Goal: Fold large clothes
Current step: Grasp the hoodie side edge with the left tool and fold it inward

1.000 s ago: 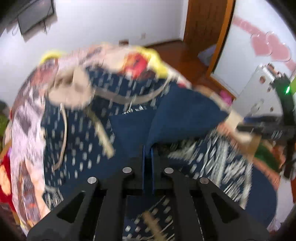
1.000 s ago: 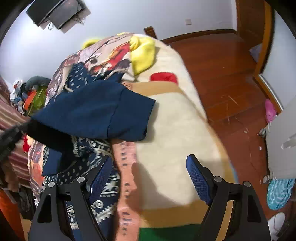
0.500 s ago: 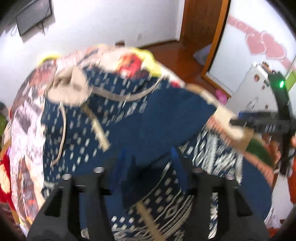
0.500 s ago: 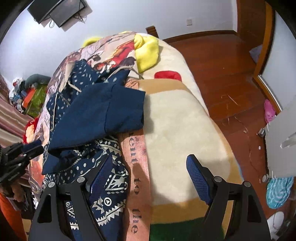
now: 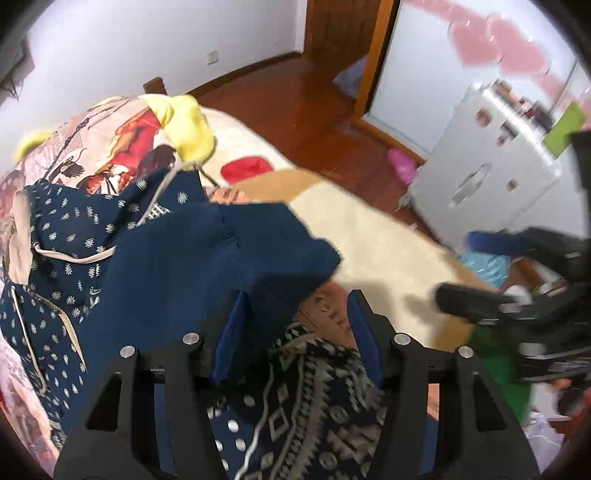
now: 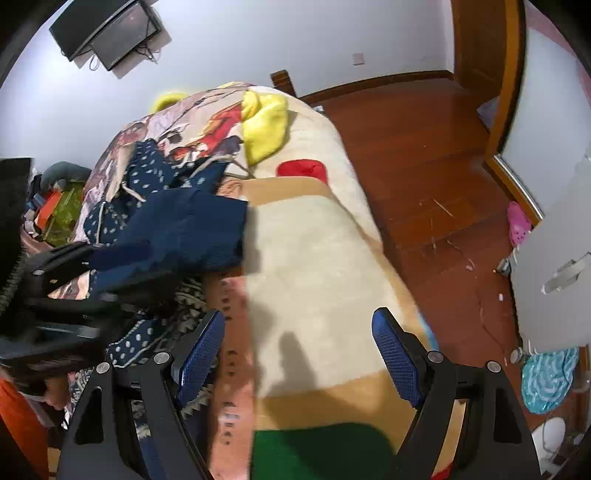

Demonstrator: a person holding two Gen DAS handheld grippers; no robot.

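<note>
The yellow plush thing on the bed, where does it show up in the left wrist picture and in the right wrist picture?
Left wrist: yellow plush sits upper left, above the navy garment.
Right wrist: yellow plush sits top centre, at the bed's far end.
Shared landmark: the red patch on the cream blanket, just below the plush in both.

Both claws (image 5: 295, 325) (image 6: 299, 354) are black frames with silver screws and blue pads.

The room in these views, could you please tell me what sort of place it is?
Most likely a home bedroom: a bed under a cream fleece blanket, a reddish wooden floor, and a black wall-mounted screen.
</note>
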